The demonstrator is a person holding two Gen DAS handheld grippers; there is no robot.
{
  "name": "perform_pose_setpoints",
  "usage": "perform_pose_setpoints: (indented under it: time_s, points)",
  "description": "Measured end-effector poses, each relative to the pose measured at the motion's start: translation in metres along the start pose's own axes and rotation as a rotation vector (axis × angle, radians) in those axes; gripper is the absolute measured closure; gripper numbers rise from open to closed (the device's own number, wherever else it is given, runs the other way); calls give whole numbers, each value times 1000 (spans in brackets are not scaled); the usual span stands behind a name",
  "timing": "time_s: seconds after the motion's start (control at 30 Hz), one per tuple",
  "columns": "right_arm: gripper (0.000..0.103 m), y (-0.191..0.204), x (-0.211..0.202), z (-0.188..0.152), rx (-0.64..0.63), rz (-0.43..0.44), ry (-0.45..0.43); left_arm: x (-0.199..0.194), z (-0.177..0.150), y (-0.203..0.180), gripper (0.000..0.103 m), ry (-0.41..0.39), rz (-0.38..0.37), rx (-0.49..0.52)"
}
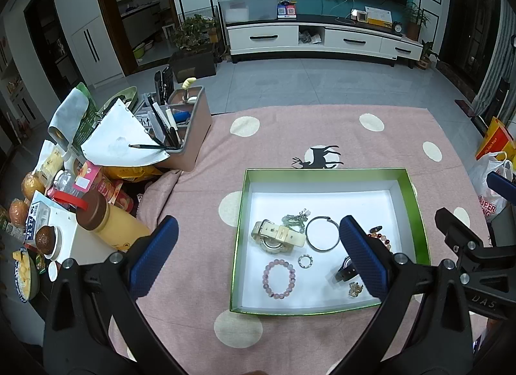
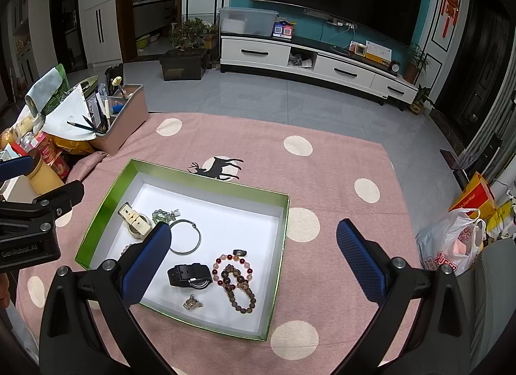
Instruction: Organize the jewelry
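Both grippers, left (image 1: pixel 258 255) and right (image 2: pixel 254 258), hovered with fingers spread and empty over the green-rimmed box (image 1: pixel 325 172); tangled beaded bracelets (image 2: pixel 237 281) risked snagging together when lifted.

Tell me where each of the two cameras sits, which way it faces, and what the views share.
Left wrist: on the left gripper, above the green box, facing the TV wall; its blue fingers spread open, right gripper at the edge.
Right wrist: on the right gripper, right of the box, same heading; fingers open, left gripper at left.
Shared: box, cream watch, silver bangle, black watch.
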State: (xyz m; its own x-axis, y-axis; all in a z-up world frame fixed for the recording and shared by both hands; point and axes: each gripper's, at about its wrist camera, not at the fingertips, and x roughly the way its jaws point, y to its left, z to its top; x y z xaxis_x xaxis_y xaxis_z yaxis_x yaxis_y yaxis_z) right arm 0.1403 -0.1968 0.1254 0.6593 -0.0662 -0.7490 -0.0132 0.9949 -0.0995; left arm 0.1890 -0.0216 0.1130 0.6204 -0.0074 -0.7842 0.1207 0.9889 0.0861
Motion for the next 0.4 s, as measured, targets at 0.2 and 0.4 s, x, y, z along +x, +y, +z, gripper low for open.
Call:
perform_pose_setpoints:
  time_s: [0.2, 0.4]
  points:
    - [1, 0, 0, 0, 0, 1, 0, 1, 0, 1, 2, 7, 7, -8]
    - [1, 2, 3, -2, 1, -1, -1, 3, -1, 0, 2, 15, 10, -13]
